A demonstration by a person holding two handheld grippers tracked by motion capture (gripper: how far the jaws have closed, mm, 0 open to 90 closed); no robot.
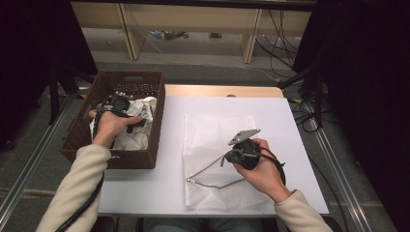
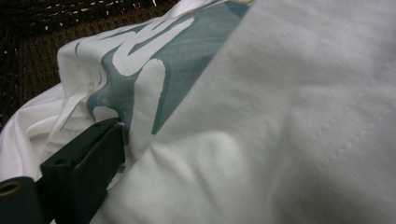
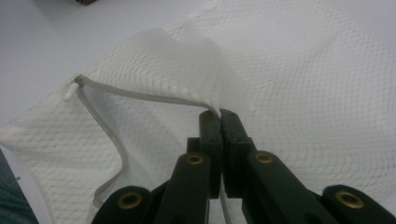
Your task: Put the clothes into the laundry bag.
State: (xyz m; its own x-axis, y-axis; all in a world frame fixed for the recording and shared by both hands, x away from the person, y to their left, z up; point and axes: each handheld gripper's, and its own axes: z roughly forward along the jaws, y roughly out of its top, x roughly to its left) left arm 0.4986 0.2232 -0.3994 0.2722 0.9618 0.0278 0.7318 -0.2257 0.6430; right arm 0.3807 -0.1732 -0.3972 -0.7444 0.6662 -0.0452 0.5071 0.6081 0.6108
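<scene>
High view: wicker basket sits left of the mesh bag, touching nothing of it; bare white table between them. My left gripper is down inside the basket against a white garment with teal print; one jaw visible, can't tell if it's clenched. My right gripper is clamped on the bag's grey zipper edge, lifting it. Bag lies flat, white, see-through net, mouth gaping.

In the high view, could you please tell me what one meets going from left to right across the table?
Brown wicker basket with the white printed garment and the left gripper in it → white mesh laundry bag lying flat → right gripper, shut on the bag's zipper edge.
</scene>
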